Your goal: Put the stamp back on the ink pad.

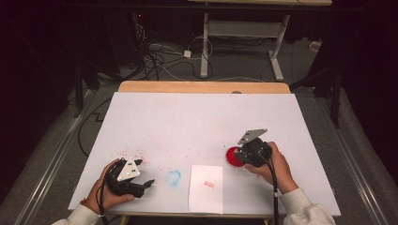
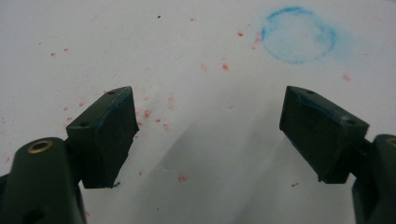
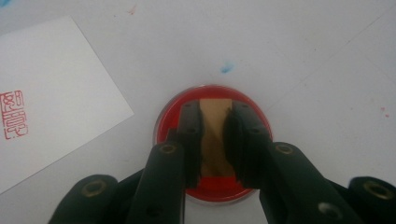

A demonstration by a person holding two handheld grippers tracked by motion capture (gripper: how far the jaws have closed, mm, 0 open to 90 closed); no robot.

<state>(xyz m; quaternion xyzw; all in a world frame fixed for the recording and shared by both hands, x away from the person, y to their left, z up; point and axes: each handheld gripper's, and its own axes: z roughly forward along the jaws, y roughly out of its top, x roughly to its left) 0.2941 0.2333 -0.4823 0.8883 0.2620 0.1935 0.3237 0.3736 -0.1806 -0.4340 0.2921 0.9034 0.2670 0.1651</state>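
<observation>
Right gripper view: stamp [image 3: 215, 135] over ink pad [image 3: 212, 186]

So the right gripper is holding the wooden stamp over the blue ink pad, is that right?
Not quite: the ink pad is red, not blue, as the right gripper view shows. The right gripper does hold the wooden stamp over it, jaws shut on the stamp.
</observation>
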